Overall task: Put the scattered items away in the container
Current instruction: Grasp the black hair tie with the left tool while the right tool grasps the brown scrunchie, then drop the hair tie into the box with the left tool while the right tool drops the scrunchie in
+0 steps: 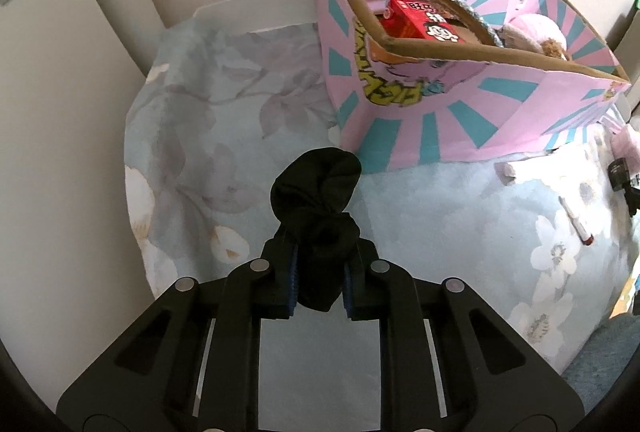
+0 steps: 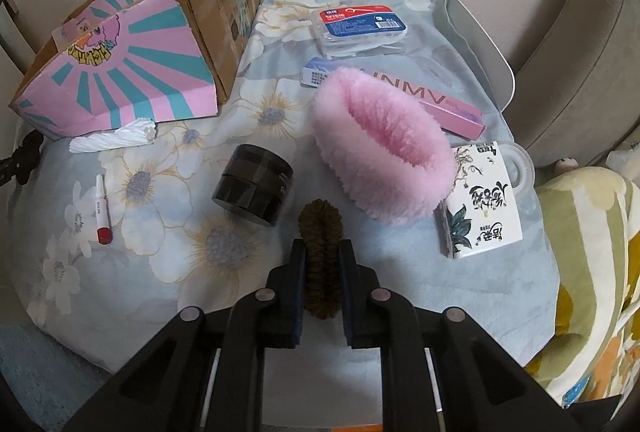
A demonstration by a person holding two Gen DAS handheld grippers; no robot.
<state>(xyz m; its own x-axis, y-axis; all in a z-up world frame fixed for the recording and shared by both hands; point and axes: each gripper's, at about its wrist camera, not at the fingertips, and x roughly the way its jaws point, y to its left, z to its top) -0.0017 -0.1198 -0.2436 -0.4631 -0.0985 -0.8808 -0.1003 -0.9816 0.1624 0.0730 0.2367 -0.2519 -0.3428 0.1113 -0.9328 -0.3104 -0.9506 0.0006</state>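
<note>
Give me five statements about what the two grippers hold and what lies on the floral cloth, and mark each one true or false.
1. The left gripper is shut on a black sock. True.
2. The right gripper is open and holds nothing. False: it is shut on a brown scrunchie.
3. A red carton already sits inside the pink cardboard box. True.
4. The dark round jar stands inside the box. False: it lies on the floral cloth, apart from the box.
5. The fluffy pink item lies on the cloth, next to a white printed pack. True.
</note>
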